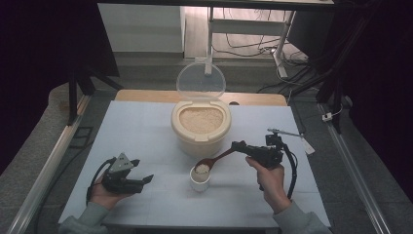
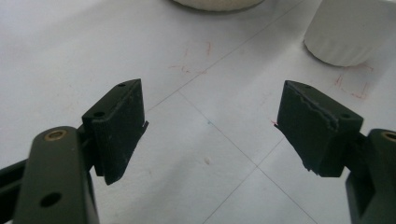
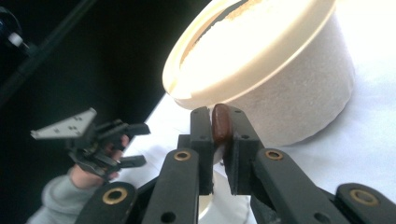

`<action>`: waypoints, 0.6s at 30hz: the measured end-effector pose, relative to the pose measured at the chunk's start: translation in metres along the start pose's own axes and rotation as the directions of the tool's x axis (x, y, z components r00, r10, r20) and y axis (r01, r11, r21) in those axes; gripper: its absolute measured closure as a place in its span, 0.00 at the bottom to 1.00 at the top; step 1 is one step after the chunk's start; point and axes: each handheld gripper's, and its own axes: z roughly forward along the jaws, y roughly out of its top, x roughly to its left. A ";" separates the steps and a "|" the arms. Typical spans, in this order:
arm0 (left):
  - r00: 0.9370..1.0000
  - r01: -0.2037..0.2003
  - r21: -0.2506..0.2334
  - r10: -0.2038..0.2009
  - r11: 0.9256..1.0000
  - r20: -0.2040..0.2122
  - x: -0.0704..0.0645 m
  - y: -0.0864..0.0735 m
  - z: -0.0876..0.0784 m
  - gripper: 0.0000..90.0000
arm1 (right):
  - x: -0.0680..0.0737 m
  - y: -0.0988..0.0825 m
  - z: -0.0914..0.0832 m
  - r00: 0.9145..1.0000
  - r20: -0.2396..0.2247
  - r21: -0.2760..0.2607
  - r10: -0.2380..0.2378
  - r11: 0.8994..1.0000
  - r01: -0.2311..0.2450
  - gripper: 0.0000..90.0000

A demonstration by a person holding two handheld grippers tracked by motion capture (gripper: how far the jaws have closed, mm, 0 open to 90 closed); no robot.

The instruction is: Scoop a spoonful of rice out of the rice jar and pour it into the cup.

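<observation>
A cream rice container (image 1: 200, 127) full of rice stands mid-table with its clear lid (image 1: 200, 80) tipped up behind it. In front of it is a small white cup (image 1: 199, 181). My right gripper (image 1: 239, 146) is shut on the handle of a brown wooden spoon (image 1: 214, 160), whose bowl holds rice right above the cup. The right gripper view has the spoon handle (image 3: 221, 123) pinched between the jaws, with the container (image 3: 280, 70) behind. My left gripper (image 1: 141, 171) rests open on the table at the left, nothing between its fingers (image 2: 119, 126); the cup (image 2: 348, 32) lies beyond.
The white table top (image 1: 141, 131) has free room on the left and along the front. Metal rails run down both sides. A wooden board edge (image 1: 146, 95) lies behind the table, and cables and desk legs stand farther back.
</observation>
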 end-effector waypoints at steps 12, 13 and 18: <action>1.000 -0.003 0.002 0.003 1.000 -0.002 0.000 0.000 0.000 0.26 | 0.031 -0.002 0.001 0.956 0.043 0.008 -0.290 0.957 0.290 0.92; 1.000 -0.002 0.002 0.002 1.000 -0.002 0.000 0.000 0.000 0.26 | 0.032 -0.002 0.001 0.954 0.037 0.004 -0.299 0.954 0.299 0.92; 1.000 -0.002 -0.002 0.002 1.000 -0.003 -0.001 0.000 0.000 0.26 | 0.032 0.000 -0.005 0.956 0.014 -0.029 -0.294 0.955 0.294 0.92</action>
